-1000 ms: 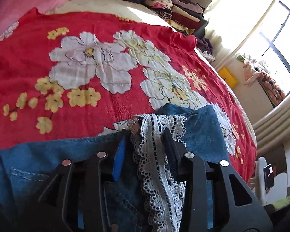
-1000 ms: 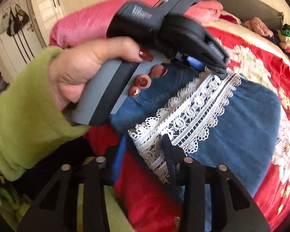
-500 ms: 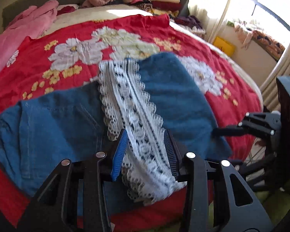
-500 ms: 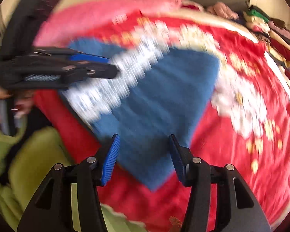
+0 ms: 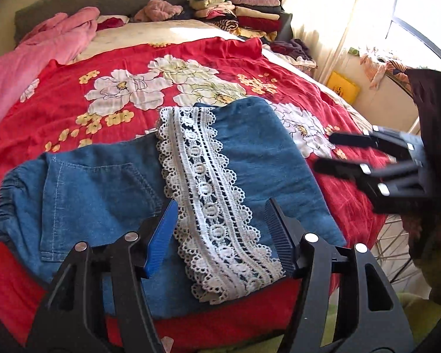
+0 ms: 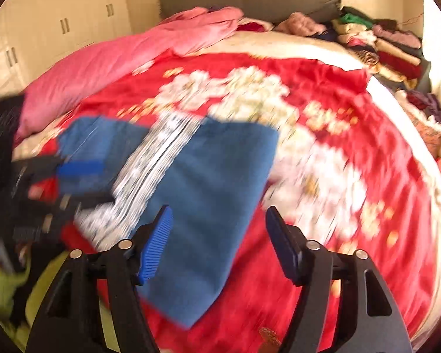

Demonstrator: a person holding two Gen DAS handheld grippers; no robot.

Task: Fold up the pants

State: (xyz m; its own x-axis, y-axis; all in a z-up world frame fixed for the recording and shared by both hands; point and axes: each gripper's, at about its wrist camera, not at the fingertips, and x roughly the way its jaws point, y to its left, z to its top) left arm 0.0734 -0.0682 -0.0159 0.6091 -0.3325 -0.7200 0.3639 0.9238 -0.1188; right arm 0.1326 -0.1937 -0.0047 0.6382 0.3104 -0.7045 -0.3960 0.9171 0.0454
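Blue denim pants [image 5: 103,188] lie folded on the red floral bedspread, with a white lace hem [image 5: 211,203] running across the top. My left gripper [image 5: 220,235] is open and empty, just above the near end of the lace. My right gripper [image 6: 217,244] is open and empty over the right part of the pants [image 6: 208,194]; that view is motion-blurred. The right gripper also shows at the right of the left wrist view [image 5: 347,153], open, off the pants' right edge. The left gripper shows blurred at the left of the right wrist view [image 6: 73,182].
The red floral bedspread [image 5: 73,111] covers the bed. A pink blanket [image 5: 44,47] lies at the back left. Stacks of folded clothes [image 5: 241,14] sit at the back right by the grey headboard. A window and curtain are to the right. Cupboards [image 6: 44,29] stand at the left.
Both grippers have let go of the lace hem and opened. The folded-over leg now lies flat on the pants. Both grippers have drawn back toward the near edge of the bed.
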